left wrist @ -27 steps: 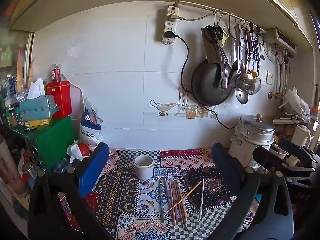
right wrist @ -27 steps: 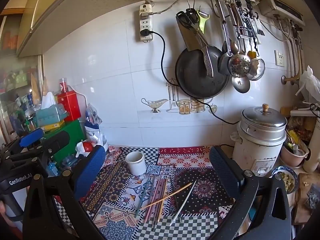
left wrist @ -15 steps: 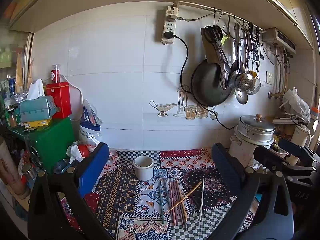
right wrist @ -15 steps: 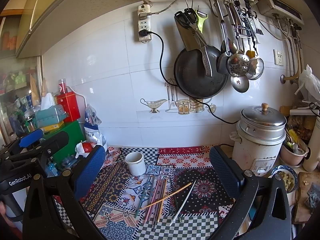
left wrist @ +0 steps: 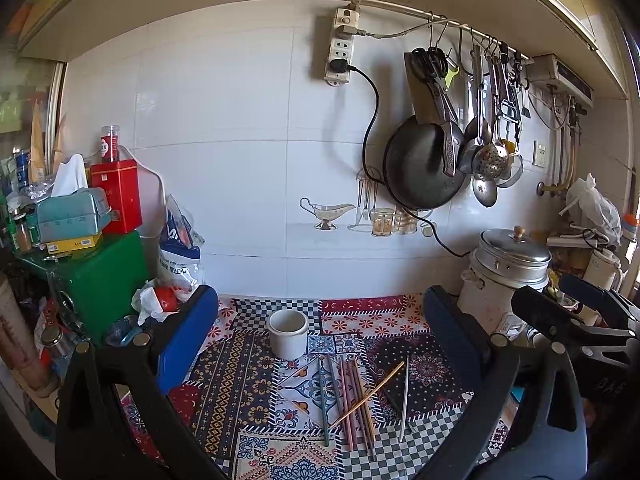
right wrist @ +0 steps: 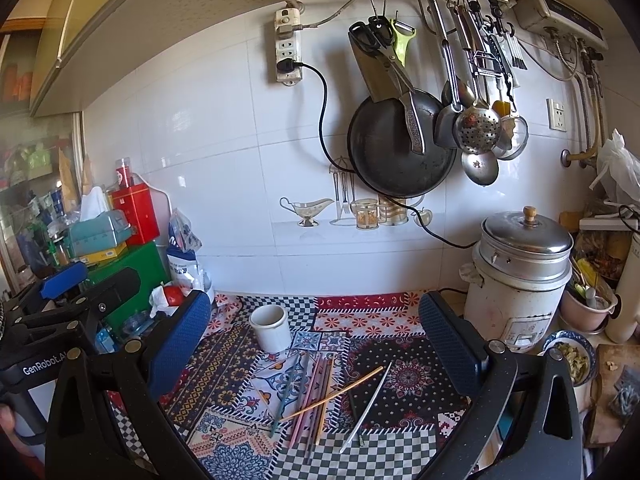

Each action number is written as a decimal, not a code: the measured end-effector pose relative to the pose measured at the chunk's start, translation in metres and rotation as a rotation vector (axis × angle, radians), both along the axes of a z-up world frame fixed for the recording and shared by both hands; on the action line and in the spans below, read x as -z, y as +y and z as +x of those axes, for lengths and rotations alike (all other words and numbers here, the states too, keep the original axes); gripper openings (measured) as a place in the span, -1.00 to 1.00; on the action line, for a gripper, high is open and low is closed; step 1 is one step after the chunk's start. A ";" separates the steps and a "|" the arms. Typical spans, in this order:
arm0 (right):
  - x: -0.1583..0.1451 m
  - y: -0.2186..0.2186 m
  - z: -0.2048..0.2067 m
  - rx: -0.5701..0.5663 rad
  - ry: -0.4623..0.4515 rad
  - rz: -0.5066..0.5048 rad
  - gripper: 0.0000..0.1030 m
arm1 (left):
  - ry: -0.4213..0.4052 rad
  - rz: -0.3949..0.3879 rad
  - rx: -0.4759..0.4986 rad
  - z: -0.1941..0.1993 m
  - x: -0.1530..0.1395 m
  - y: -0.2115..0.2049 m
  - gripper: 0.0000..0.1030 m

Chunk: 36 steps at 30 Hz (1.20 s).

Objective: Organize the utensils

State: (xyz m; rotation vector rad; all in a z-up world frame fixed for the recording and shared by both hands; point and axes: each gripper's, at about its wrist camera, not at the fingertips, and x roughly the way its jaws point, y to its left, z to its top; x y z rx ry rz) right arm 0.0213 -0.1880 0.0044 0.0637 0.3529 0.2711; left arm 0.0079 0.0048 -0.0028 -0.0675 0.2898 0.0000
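So the chopsticks [right wrist: 316, 392] are lying loose in a bunch at lower centre of the frame, on the patterned cloth [right wrist: 224, 372], one tan stick crossed over the rest; a silver one [right wrist: 366, 406] sits a bit apart to their right; the white cup [right wrist: 271, 328] stands upright just behind them, nothing visible in it; both claws are spread wide with nothing between the jaws, right gripper [right wrist: 316, 336] and left gripper [left wrist: 320, 332] hanging above the cloth; pans and ladles hang on the tiled wall upper right.
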 end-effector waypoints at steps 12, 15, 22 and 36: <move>0.000 0.006 0.006 -0.006 -0.003 -0.010 1.00 | 0.006 -0.005 0.000 0.006 0.003 0.007 0.99; 0.002 0.008 0.010 -0.006 0.002 -0.014 1.00 | 0.018 0.001 -0.002 0.013 0.004 0.010 0.99; 0.014 0.010 0.027 -0.004 0.037 -0.029 1.00 | 0.070 -0.032 -0.015 0.033 0.019 0.017 0.99; 0.114 -0.004 0.102 0.082 0.345 -0.198 1.00 | 0.426 0.083 -0.054 0.122 0.136 0.025 0.99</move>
